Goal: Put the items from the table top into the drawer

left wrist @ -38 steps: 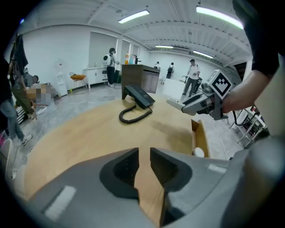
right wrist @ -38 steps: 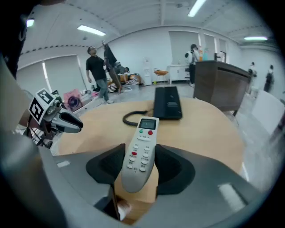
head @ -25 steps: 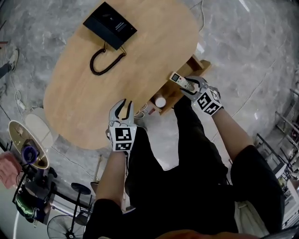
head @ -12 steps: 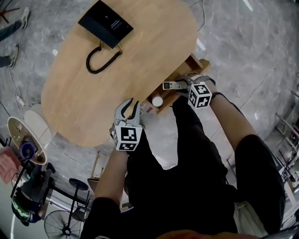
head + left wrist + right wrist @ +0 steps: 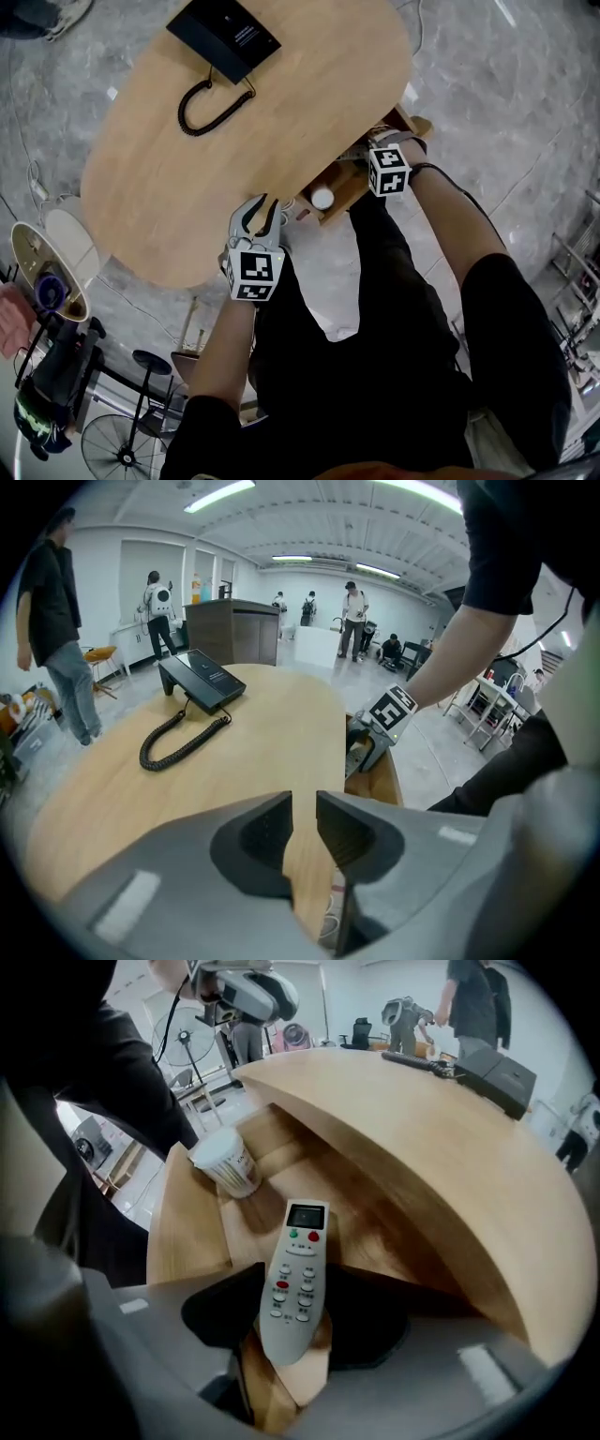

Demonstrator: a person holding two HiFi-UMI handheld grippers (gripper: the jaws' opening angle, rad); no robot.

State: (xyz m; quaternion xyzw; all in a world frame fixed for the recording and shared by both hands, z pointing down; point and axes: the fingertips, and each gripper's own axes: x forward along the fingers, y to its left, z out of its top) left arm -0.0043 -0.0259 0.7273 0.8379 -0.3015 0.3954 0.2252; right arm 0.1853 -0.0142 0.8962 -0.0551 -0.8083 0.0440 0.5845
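A grey-white remote (image 5: 295, 1279) with a small display and red and green buttons lies between the jaws of my right gripper (image 5: 295, 1314), which is shut on it. The gripper points steeply down into the open wooden drawer (image 5: 192, 1232) at the right rim of the oval table (image 5: 206, 169). A white cup (image 5: 228, 1162) stands in that drawer, also seen from above as the cup (image 5: 322, 198). My left gripper (image 5: 260, 215) hovers at the table's near edge, its jaws a narrow gap apart with nothing between them. On the far end rests a black phone (image 5: 225, 36) with a coiled cord (image 5: 208, 94).
The person's black-clad legs stand right against the drawer front (image 5: 349, 190). Left of the table on the floor are a round bin (image 5: 52, 281), a stool (image 5: 150, 361) and a fan (image 5: 117, 448). Several people (image 5: 52, 621) stand in the room behind.
My right gripper has sunk from above the table rim down into the drawer and rolled, carrying the remote with it. The left gripper has stayed about where it was.
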